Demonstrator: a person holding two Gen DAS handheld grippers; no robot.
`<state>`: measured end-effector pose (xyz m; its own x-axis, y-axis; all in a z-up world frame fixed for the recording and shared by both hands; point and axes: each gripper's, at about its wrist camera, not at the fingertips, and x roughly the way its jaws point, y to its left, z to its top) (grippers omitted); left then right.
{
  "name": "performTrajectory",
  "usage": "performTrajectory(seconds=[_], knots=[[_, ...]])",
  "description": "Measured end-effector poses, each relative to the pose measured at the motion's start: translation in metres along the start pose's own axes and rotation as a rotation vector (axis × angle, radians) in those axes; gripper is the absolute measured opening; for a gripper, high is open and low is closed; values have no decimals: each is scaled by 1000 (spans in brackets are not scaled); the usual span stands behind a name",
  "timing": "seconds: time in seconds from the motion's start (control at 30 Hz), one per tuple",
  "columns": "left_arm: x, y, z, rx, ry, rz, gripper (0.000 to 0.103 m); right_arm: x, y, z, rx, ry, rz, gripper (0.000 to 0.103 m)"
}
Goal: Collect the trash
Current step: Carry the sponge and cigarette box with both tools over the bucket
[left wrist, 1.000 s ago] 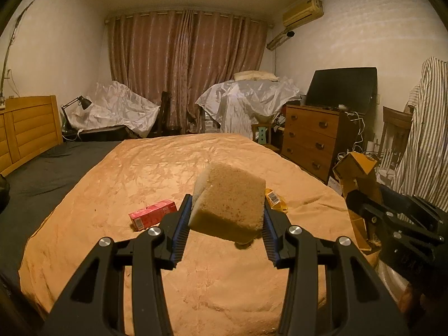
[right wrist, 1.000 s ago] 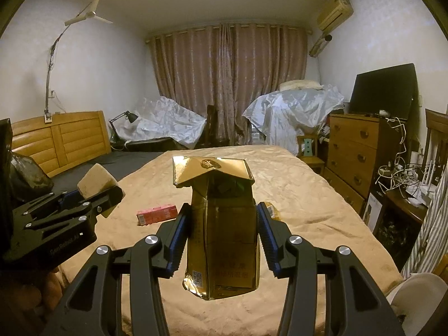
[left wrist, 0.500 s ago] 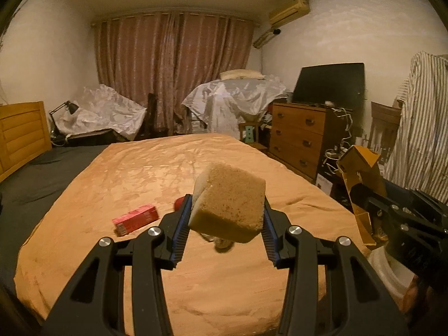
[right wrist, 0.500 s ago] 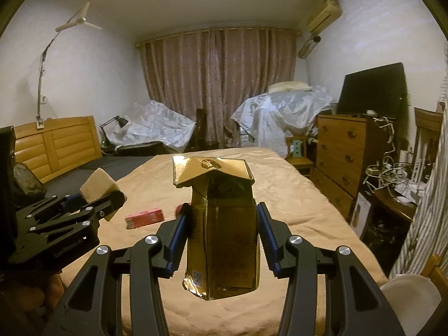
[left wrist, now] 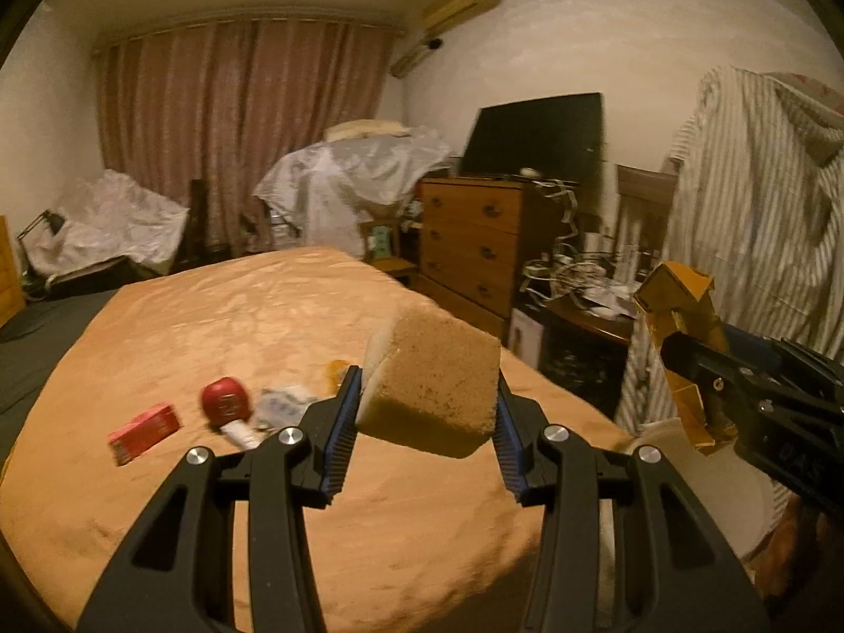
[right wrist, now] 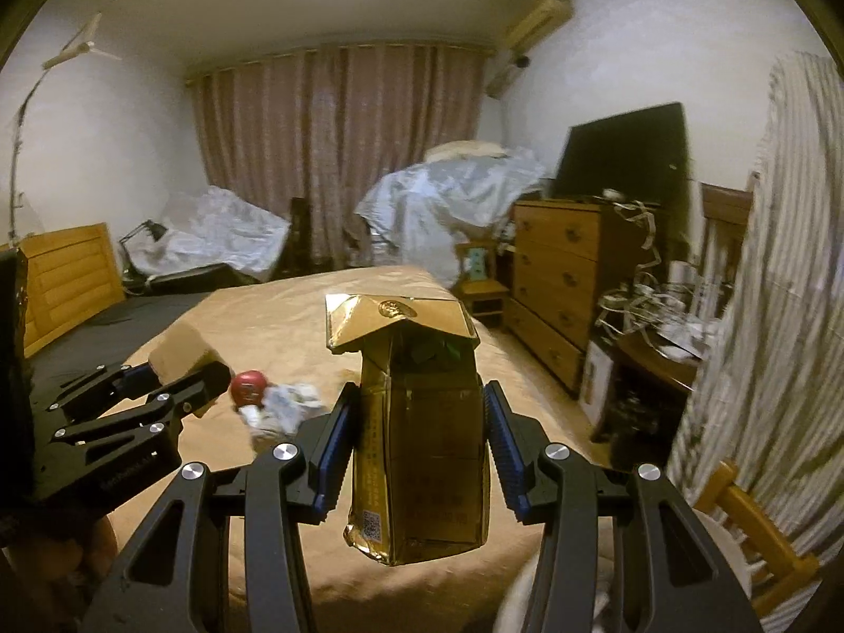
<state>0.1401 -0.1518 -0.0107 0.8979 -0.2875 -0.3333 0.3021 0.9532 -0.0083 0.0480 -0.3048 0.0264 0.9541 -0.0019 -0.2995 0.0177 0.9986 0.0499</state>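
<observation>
My left gripper (left wrist: 428,424) pinches a tan sponge block (left wrist: 432,377) between its blue-ribbed pads; the block sits tilted, clear of the bed, with both side faces pressed by the pads. My right gripper (right wrist: 422,438) clamps an upright gold carton (right wrist: 419,443), its top flap bent open and its base hanging below the fingertips. Both pieces are lifted off the orange bedspread (left wrist: 221,327) and in transit. I judge these two items as collected but not yet deposited.

Remaining on the bedspread, to the left of the sponge block in the left wrist view:
- a red box (left wrist: 143,431), lying flat, farthest left;
- a red round object (left wrist: 226,400) with a pale part below it, blurred, so I cannot name it further;
- a crumpled pale wrapper (left wrist: 282,402), just right of the red round object;
- a small yellow-orange scrap (left wrist: 335,369), partly hidden behind my left finger.

A white rounded rim (left wrist: 680,453) shows low at the right of the left wrist view, under the right gripper. It may be the bin, but I cannot confirm this.

Status, as a judgement: two items in hand, at least four left on the bed. The next step is to release both loads into a receptacle, then return for the rest.

Farther off stand the wooden dresser (right wrist: 559,258) and the dark television (right wrist: 622,150), right of the bed.
</observation>
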Motion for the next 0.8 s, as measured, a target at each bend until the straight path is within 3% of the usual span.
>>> performTrajectory(seconds=[0.43,0.67,0.8], knots=[[40,-105,2,83,70,-204,44,-28,-154,-19,58,96,-202,49],[65,-158,-10,145,173,-311,44,-22,-219,-35,109,216,-244,49],[86,-183,-20,189,257,-358,44,-6,-255,-41,142,334,-229,49]])
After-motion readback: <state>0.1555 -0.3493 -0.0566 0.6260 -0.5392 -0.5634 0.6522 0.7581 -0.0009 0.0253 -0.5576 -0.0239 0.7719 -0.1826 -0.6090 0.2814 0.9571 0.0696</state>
